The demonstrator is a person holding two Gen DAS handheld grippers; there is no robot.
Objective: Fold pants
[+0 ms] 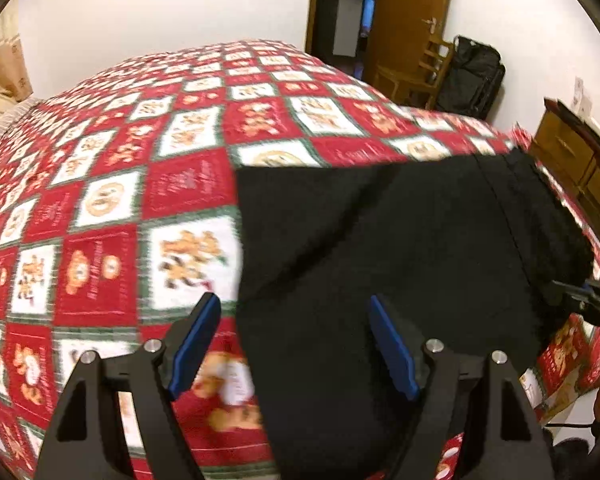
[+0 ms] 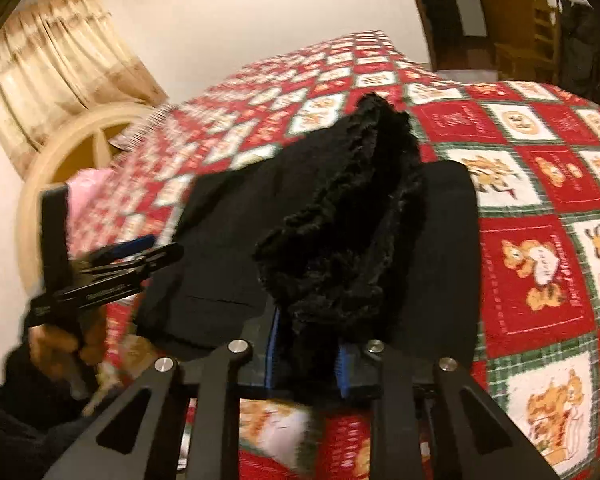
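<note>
At the bottom of the right wrist view, the right claw is clenched on a fuzzy bunch of the black pants; in the left wrist view, the left claw stands released above their left edge; the pants lie across the red patchwork bed; beyond, upper right, a wooden door.

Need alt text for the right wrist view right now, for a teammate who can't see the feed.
The right gripper is clamped on a raised, fuzzy-lined bunch of the black pants, which otherwise lie flat on a red, white and green patchwork quilt. At the left edge, a hand holds the left gripper beside the pants. Curtains and a wooden door stand behind.
</note>
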